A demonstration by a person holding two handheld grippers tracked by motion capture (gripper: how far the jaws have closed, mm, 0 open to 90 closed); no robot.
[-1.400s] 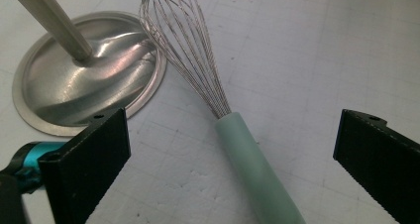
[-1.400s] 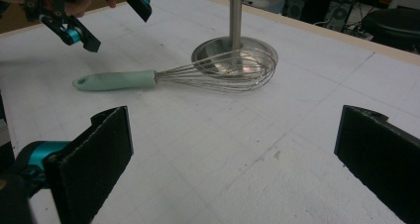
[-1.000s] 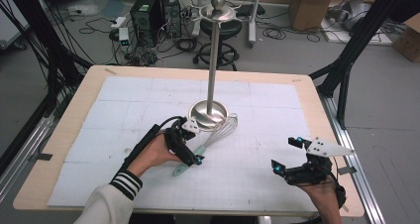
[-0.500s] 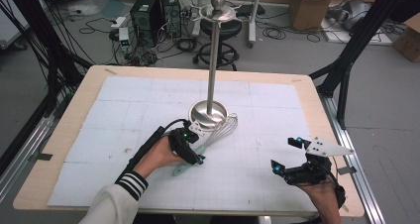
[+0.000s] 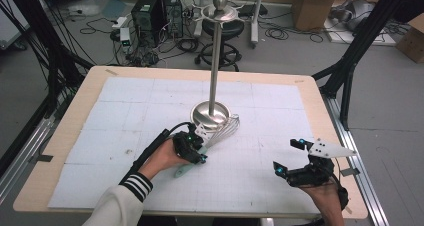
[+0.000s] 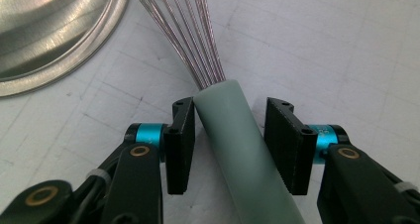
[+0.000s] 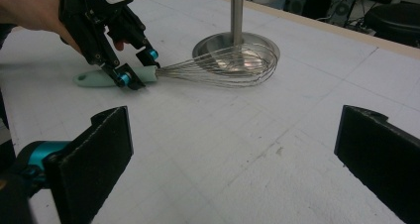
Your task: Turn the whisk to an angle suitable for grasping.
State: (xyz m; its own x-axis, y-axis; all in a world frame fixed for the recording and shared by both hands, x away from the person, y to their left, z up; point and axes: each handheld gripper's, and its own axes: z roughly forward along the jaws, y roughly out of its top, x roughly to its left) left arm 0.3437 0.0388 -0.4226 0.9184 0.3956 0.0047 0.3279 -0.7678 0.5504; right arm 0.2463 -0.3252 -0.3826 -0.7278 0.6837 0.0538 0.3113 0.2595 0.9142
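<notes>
here the whisk lies flat on the table, wires against the stand base. the left gripper straddles its handle, jaws released. close squarely near the wires before lifting. the right gripper hangs released.

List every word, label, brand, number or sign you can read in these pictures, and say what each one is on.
None can be read.
The whisk, the metal stand and the white table cover bear no print; the cover has only faint grid lines and scuffs.
The left tool and the right tool show no lettering.
The computer towers and cardboard boxes on the floor may carry labels, but they are too small and blurred to read.
</notes>
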